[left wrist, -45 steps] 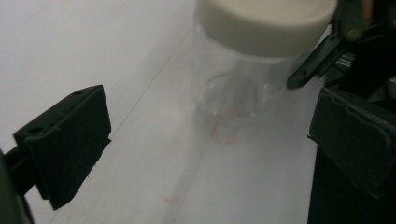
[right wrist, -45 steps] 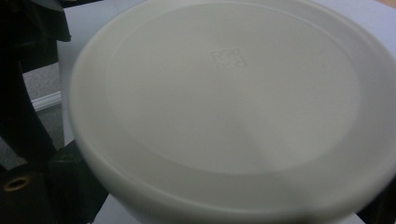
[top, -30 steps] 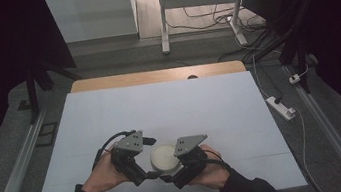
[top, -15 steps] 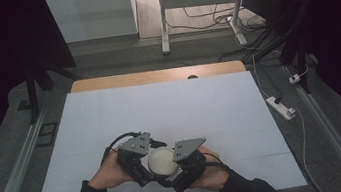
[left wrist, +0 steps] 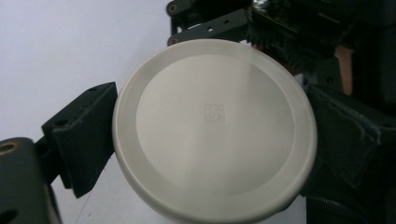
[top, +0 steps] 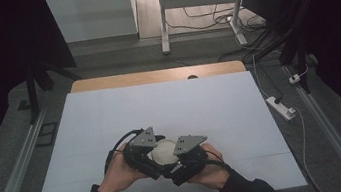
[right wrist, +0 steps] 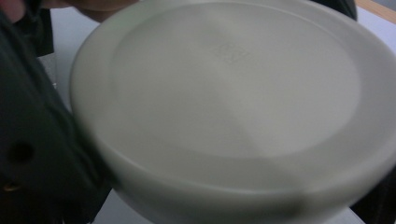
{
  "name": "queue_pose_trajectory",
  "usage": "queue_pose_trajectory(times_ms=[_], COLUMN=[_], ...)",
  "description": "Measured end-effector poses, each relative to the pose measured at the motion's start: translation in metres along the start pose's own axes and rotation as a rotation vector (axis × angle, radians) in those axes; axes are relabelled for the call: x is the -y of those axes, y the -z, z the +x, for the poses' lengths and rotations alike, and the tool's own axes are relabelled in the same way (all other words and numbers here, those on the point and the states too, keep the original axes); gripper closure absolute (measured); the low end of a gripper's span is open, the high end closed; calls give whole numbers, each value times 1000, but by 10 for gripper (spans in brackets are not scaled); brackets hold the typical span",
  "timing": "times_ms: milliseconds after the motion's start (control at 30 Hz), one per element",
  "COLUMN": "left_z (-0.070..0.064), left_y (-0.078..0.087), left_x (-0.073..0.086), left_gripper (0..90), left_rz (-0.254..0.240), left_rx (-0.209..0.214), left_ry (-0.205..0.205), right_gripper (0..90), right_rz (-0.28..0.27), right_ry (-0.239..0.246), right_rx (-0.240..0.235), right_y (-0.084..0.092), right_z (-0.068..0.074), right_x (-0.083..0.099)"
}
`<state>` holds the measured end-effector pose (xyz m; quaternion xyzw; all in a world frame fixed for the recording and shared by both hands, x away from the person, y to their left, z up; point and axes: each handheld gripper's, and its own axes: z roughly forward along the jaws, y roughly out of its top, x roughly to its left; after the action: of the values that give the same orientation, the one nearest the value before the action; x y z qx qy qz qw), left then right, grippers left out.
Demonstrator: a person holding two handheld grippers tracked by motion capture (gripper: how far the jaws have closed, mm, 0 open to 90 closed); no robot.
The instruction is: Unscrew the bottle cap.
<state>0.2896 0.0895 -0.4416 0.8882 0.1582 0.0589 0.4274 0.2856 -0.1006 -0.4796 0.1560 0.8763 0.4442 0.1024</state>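
A round off-white container with a flat lid sits low over the white table between both hands. In the left gripper view the lid faces the camera, and my left gripper is shut on its rim, one black finger on each side. My right gripper meets the container from the other side. In the right gripper view the blurred lid is very close, with a dark finger pressed to its left edge. The part of the container below the lid is hidden.
A white sheet covers the table, with a wooden strip along the far edge. A power strip lies on the floor to the right. Metal rails run beside the table, and a desk frame stands beyond.
My left gripper has shifted a little to the right and closer to the right one. The container stays between them near the table's front edge.
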Motion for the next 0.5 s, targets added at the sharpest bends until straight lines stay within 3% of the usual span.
queue_pose_trajectory(times_ms=[133,233,333,400,433,500], left_z=[-4,-6,-2,-1,2,4], left_y=[-3,-5,-3,-1,6,12], left_x=[-4,-5,-5,-5,-6,-4], left_gripper=[78,75,32,0,0,0], left_rz=[17,18,7,1,-5,-6], left_rx=[-52,-62,-6,5,38,49], left_ry=[35,26,27,27,11,-10], right_gripper=[64,64,64,64,63,64], right_rz=[6,8,2,-3,-6,-11], right_ry=[-10,-18,-25,-22,-18,-17], right_rx=[28,30,17,7,-2,-24], right_y=[0,0,0,1,1,2], right_z=[-1,-2,-3,-3,-2,-2], right_x=[0,1,1,1,1,1])
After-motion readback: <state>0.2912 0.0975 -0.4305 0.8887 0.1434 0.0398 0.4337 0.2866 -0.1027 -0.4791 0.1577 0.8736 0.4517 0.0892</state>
